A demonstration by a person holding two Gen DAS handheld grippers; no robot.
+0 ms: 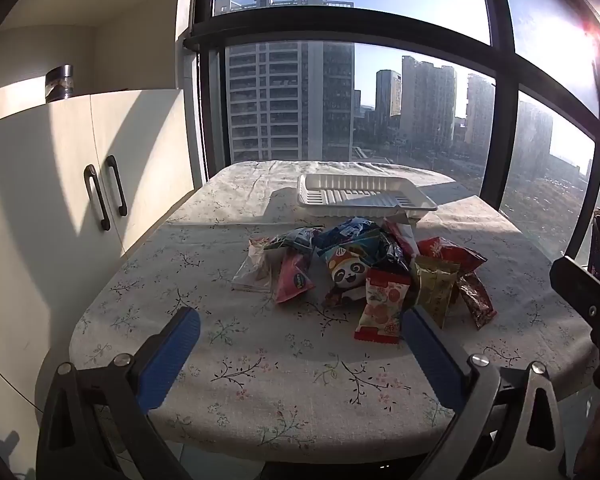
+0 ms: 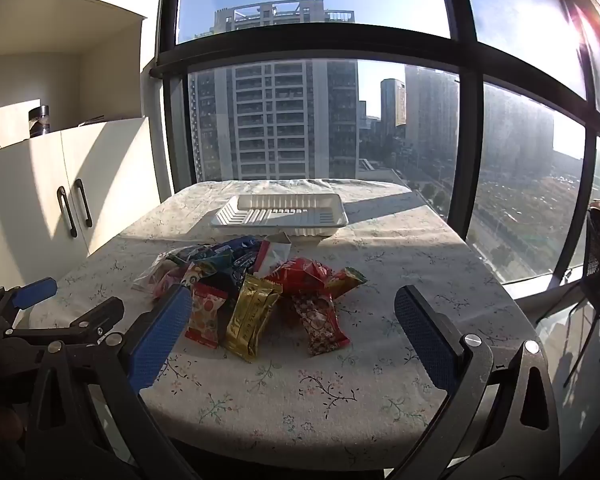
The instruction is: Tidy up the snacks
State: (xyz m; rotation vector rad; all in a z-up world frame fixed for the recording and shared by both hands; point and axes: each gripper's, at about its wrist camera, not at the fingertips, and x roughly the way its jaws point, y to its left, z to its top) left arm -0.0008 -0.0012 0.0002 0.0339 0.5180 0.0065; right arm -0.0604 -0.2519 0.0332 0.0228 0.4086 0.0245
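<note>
A pile of several wrapped snacks point(image 1: 364, 268) lies mid-table, among them a panda packet point(image 1: 346, 272), a gold packet point(image 1: 436, 286) and a red-and-white packet point(image 1: 382, 306). The pile also shows in the right wrist view point(image 2: 256, 280). An empty white tray point(image 1: 360, 196) sits behind the pile, also in the right wrist view point(image 2: 280, 214). My left gripper point(image 1: 300, 318) is open and empty, in front of the pile near the table's front edge. My right gripper point(image 2: 292, 300) is open and empty, also short of the pile.
The table point(image 1: 260, 380) has a floral cloth. A white cabinet point(image 1: 80, 180) with two dark handles stands left, a jar point(image 1: 59, 82) on top. A large window point(image 1: 420, 100) is behind. A dark wire basket point(image 2: 598, 256) stands right of the table.
</note>
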